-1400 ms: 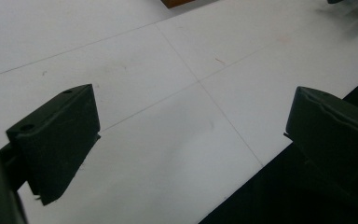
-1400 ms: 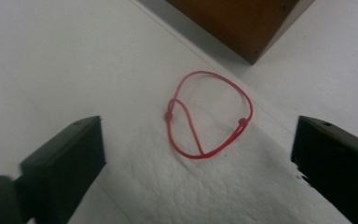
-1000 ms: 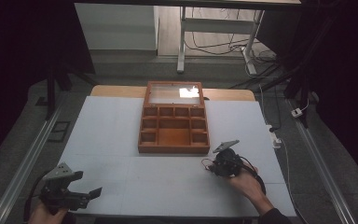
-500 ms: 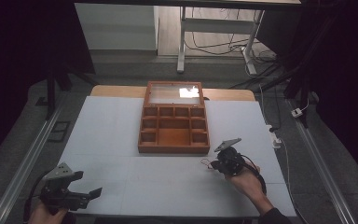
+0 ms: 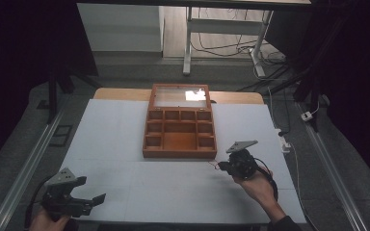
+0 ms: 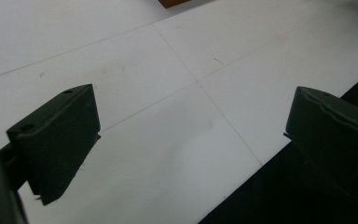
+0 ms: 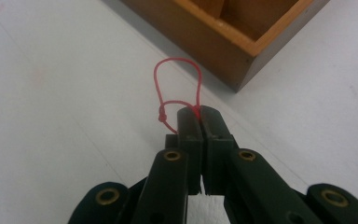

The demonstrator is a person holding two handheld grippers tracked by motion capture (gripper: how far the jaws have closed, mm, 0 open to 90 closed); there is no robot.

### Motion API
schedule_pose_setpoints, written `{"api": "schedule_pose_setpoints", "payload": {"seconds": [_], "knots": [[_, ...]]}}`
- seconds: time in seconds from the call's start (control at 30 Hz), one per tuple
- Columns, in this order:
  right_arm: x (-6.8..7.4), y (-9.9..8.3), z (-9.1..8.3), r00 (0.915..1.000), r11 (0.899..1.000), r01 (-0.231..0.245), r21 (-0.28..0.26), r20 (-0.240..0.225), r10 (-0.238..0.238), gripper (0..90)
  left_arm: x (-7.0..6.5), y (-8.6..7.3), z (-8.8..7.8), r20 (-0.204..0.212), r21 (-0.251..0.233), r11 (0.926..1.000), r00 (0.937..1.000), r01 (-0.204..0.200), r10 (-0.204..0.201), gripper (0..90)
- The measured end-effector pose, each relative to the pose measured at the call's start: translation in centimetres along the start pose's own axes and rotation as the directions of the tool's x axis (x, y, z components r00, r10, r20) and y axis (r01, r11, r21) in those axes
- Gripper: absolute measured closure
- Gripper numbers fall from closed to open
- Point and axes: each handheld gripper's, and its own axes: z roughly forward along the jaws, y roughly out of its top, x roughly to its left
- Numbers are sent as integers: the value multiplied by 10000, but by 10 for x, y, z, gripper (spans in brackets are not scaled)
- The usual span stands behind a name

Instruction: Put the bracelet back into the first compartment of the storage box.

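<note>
- The right tool (image 7: 200, 112) has its jaws pressed together on a thin red string loop (image 7: 177, 84); within the last second those jaws were closing, with the string between them
- In the right gripper view the loop sticks out past the jaw tips, a small knot on its left side, arching just above the white tabletop (image 7: 51, 116)
- The string sits just short of the near right corner of the wooden box (image 7: 242, 51), close to it but not touching
- In the high view the right tool (image 5: 220, 166) is held by the person's right hand (image 5: 255, 185) near the box's front right corner, with the red string (image 5: 214, 164) showing at its tip
- The wooden box (image 5: 179, 153) stands open in the middle of the tabletop (image 5: 125, 144), its compartments facing up and its glass lid (image 5: 180, 96) tilted back behind it
- The left tool (image 5: 99, 198) is at the near left edge of the tabletop, well apart from the box and the string
- In the left gripper view the left tool (image 6: 191, 140) has its jaws wide apart with nothing between them, over bare white surface at the tabletop's edge
</note>
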Motion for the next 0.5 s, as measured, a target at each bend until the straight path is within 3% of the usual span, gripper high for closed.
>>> {"api": "schedule_pose_setpoints", "payload": {"seconds": [0.5], "knots": [[3, 8, -25, 9996, 9929, 201, -1176, -170, -222, 874, 0, 0, 0, 11, 14, 10000, 10000, -6, 6, 32]]}}
